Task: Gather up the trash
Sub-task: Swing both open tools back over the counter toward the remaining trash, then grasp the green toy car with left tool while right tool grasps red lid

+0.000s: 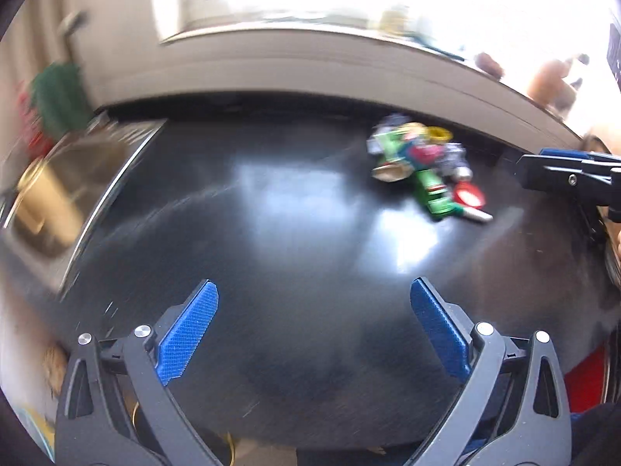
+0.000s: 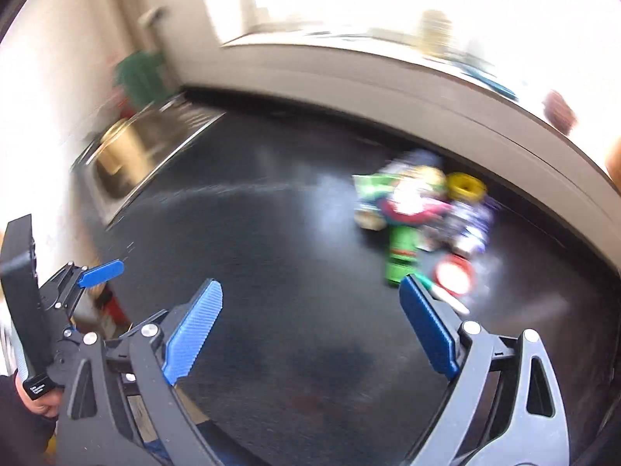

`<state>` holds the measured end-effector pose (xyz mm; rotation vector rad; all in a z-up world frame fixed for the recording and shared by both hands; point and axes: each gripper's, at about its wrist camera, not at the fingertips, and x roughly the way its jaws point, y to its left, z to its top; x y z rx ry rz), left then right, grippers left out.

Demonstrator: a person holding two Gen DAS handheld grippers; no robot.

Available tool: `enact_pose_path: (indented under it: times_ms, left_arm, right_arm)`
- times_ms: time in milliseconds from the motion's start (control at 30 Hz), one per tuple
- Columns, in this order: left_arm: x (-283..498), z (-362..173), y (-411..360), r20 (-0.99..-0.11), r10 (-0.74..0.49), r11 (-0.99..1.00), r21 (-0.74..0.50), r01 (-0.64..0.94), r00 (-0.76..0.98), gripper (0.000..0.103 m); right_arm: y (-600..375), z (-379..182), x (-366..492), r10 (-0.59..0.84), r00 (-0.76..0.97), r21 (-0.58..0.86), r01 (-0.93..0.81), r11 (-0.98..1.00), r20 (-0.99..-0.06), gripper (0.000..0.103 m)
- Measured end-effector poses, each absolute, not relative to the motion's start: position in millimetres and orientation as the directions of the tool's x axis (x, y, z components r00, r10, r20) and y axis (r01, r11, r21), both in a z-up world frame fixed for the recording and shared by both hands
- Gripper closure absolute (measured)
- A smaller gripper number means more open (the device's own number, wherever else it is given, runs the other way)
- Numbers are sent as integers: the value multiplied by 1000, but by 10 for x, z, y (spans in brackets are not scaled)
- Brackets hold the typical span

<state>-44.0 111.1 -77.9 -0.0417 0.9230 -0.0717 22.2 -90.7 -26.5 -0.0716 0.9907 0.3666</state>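
Observation:
A heap of trash lies on the black counter near the back wall: green wrappers, a yellow cap, a red lid, crumpled foil. It also shows in the right wrist view, blurred. My left gripper is open and empty, over the counter, well short and left of the heap. My right gripper is open and empty; its right finger is just in front of the heap's near edge. The right gripper also shows at the right edge of the left wrist view.
A steel sink with a gold pot is set into the counter at left. A beige wall and window sill run behind the counter. The left gripper shows at the lower left of the right wrist view.

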Motion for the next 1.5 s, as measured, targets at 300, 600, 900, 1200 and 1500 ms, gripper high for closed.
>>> enact_pose_path:
  times_ms: [300,600,900,1200,1500]
  left_arm:
    - [38,-741,240,-805,-201,959,-46,279,559,6]
    - [466,-1012,62,-845,-196,964,-73,255,497,7]
    - [992,-1482,-166,-866,-142,980,-55,191,480,7]
    - [1164,-1751,-80,-881,-160,985,-116,124,445,7]
    - [1423,-1884,-228,-893,-156,987,-126,99,423,7]
  right_arm:
    - [-2050,-297,151,160,550,115,-116,987,-819,13]
    - [-2135,-609,488,163,515,121,-114,986,-842,16]
    - [-2028,-1349,1221,172,412,74,-242,967,-895,21]
    - [-1797,-1848,1627,195,325,72,-354,932,-925,23]
    - [-1802,-1929,1650,169,344,25,-386,922,-924,53]
